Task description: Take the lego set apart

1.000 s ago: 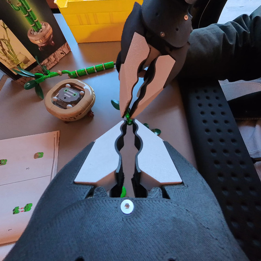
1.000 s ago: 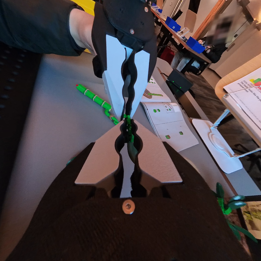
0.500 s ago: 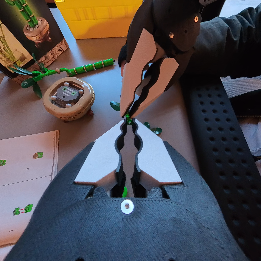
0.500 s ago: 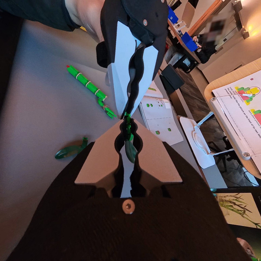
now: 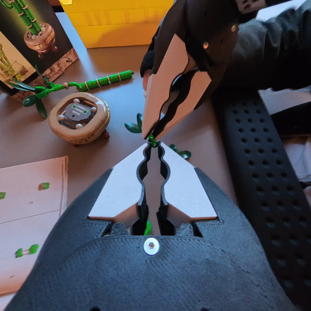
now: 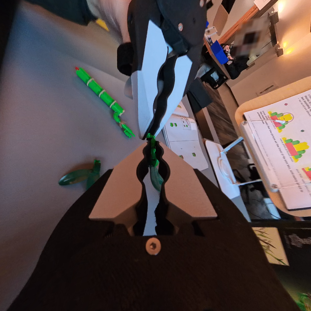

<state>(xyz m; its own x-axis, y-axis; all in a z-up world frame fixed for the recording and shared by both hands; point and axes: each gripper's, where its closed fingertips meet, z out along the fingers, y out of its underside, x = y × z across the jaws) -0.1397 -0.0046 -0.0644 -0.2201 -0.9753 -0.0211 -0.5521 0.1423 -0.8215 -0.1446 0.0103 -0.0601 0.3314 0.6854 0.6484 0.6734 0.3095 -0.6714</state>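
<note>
A small green twig piece (image 5: 153, 142) is pinched between both grippers above the table. My left gripper (image 5: 153, 144) is shut on one end of it. My right gripper (image 6: 152, 143) is shut on the other end, with the twig (image 6: 152, 154) and its dark green leaf (image 6: 155, 176) lying between its fingers. The right gripper (image 5: 150, 136) meets the left tip to tip from above right. The left gripper (image 6: 149, 135) comes down from above in the right wrist view. A green bamboo stalk (image 5: 101, 82) and a tan pot (image 5: 79, 117) lie on the table.
Loose dark green leaves (image 5: 133, 127) (image 5: 181, 152) (image 6: 79, 175) lie on the table. The set's box (image 5: 25, 42) and a yellow bin (image 5: 117, 21) stand at the back. An instruction booklet (image 5: 30, 202) lies at the left. A black perforated surface (image 5: 262, 168) runs along the right. My two grippers' fingertips are within a few centimetres of each other. The tan pot (image 5: 79, 117) is about 15 centimeters from both grippers' fingertips.
Both grippers keep hold of the twig. The right gripper has tilted and rolled, so a loose leaf on the table comes into its view. The left gripper has shifted only slightly.
</note>
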